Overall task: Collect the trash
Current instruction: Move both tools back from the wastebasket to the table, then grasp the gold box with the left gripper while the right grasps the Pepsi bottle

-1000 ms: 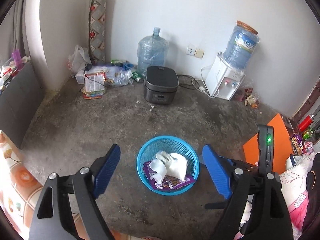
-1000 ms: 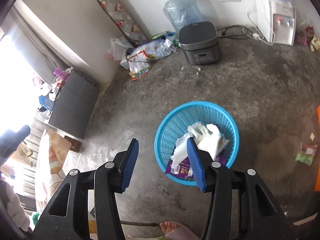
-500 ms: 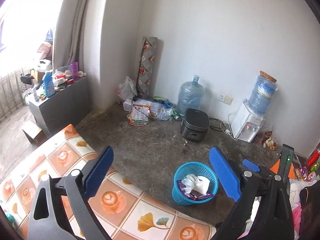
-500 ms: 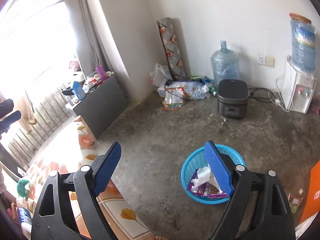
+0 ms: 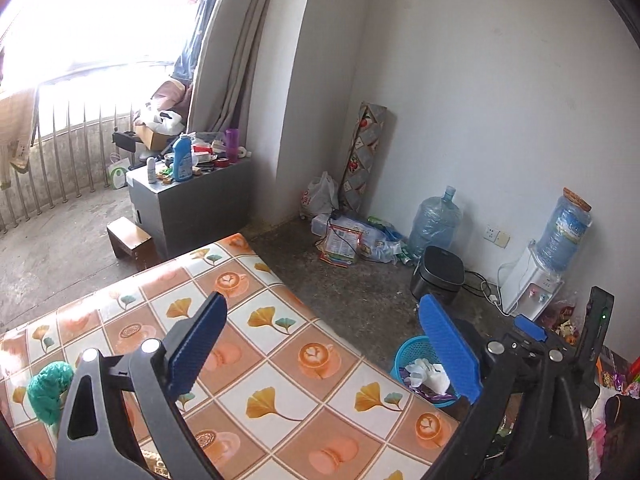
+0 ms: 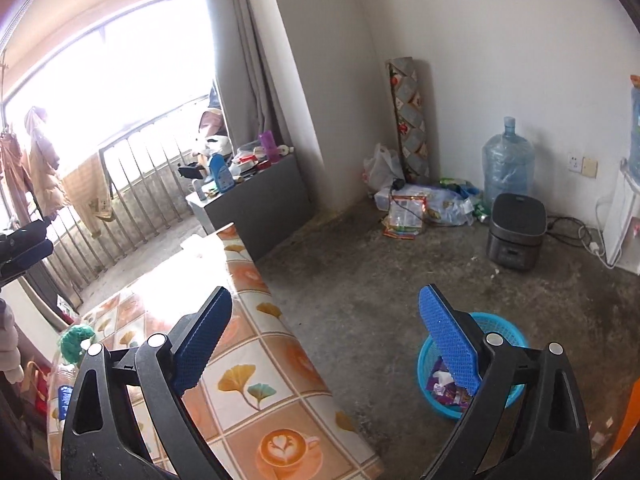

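Both views have swung up from the blue basket (image 5: pixel 416 354) (lower right, tissue and wrappers inside) to the table; left gripper (image 5: pixel 324 350) and right gripper (image 6: pixel 326 340) spread, empty; green wad (image 5: pixel 47 390) at lower left looks next.

L gripper (image 5: pixel 320 344) at bottom of frame, blue pads wide apart, nothing btwn them. Under it, lower left: table (image 5: pixel 280 360) w/ tiled cloth, coffee-cup & leaf pattern. Green crumpled bag (image 5: pixel 48 390) at far left edge on the cloth. Lower right, on floor just past table edge: blue basket (image 5: pixel 412 350) w/ white tissue (image 5: pixel 430 372) & purple wrapper inside, partly behind R pad. Black rice cooker (image 5: pixel 438 274) centre right near wall.
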Demonstrator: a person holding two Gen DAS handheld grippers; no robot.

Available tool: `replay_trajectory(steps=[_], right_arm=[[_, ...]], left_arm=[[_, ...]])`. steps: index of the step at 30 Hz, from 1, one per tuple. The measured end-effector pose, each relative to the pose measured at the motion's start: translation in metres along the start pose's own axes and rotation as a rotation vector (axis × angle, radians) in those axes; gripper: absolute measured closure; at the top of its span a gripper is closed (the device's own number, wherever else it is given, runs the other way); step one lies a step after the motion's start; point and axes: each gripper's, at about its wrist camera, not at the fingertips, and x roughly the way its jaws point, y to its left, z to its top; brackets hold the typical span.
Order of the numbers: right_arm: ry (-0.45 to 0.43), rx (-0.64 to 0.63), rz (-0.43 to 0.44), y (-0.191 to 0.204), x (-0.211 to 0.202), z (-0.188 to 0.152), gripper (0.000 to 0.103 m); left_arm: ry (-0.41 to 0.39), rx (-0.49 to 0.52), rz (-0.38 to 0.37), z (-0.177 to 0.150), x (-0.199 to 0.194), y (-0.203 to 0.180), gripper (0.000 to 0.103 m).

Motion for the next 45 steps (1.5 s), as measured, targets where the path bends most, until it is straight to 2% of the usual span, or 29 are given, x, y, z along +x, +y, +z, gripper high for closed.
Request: replay_trajectory(steps=[9, 14, 20, 27, 35, 38, 40, 45], right_arm=[[0.096, -0.024, 0.169, 0.046, 0.008, -0.012, 0.013], [0.137, -0.031, 0.221, 0.059, 0.008, -0.018, 0.013], [0.180, -0.003, 0.280, 0.069, 0.013, -0.020, 0.013], [0.307, -0.058, 0.423, 0.131, 0.034, -0.034, 0.013], [0.481, -0.154, 0.629, 0.225, 0.044, -0.068, 0.021], [0.585, -0.202, 0.701, 0.263, 0.048, -0.093, 0.024], [0.656, -0.239, 0.728, 0.286, 0.050, -0.111, 0.025], [0.750, -0.366, 0.697, 0.326, 0.054, -0.145, 0.025]], left_arm=[[0.005, -0.052, 0.048, -0.016, -0.024, 0.024, 0.008], [-0.014, -0.086, 0.083, -0.019, -0.043, 0.040, 0.008], [-0.073, -0.142, 0.203, -0.028, -0.088, 0.076, 0.008], [-0.063, -0.223, 0.355, -0.069, -0.135, 0.132, 0.008], [0.049, -0.323, 0.495, -0.130, -0.154, 0.191, 0.010], [0.111, -0.358, 0.491, -0.154, -0.152, 0.207, 0.017], [0.154, -0.376, 0.470, -0.169, -0.148, 0.214, 0.025], [0.233, -0.410, 0.400, -0.197, -0.137, 0.219, 0.040]])
